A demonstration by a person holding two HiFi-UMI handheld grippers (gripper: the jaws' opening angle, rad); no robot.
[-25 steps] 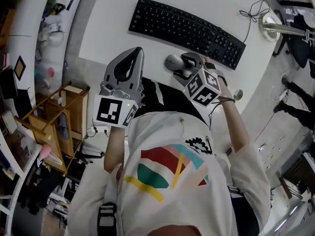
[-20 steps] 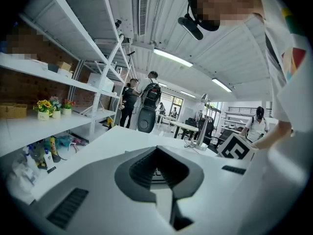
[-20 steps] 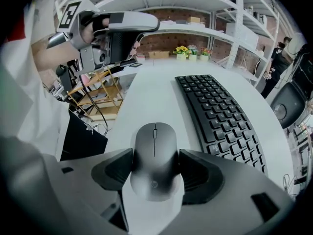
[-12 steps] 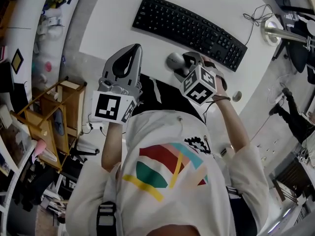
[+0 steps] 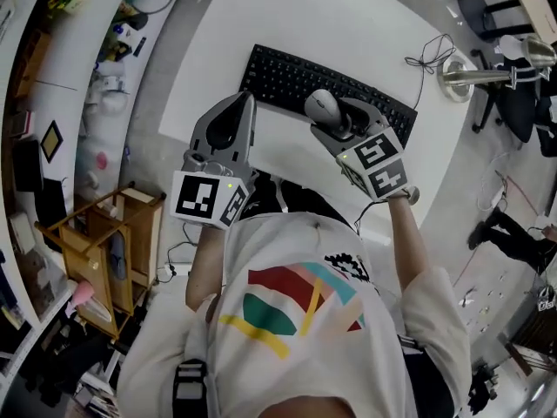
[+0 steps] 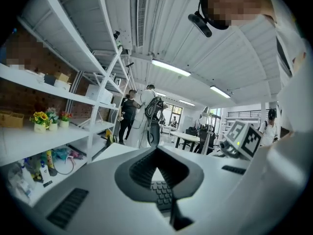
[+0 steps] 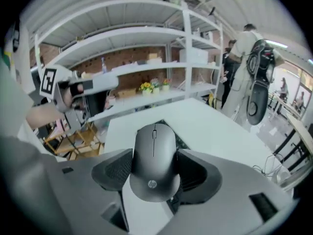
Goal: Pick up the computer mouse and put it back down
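Observation:
A dark grey computer mouse [image 5: 322,104] [image 7: 154,160] is held between the jaws of my right gripper [image 5: 332,117] [image 7: 155,166], which is shut on its sides. It hangs clear of the white table [image 5: 348,24], over the near edge of the black keyboard [image 5: 287,78]. In the right gripper view the mouse points away from me, logo end nearest, with the keyboard [image 7: 182,142] showing behind it. My left gripper [image 5: 239,104] [image 6: 156,150] hovers at the table's front edge to the left, jaws shut with nothing between them. Keyboard keys [image 6: 163,195] show through its gap.
A thin black cable [image 5: 428,52] and a silver round-based stand [image 5: 459,80] lie at the table's right. White shelving with small items [image 5: 104,68] and a wooden rack [image 5: 113,233] stand left. Office chairs [image 5: 500,24] are at the far right. People stand in the background [image 6: 128,114].
My right gripper has carried the mouse from just in front of the keyboard to over its near edge. The left gripper has stayed in roughly the same place.

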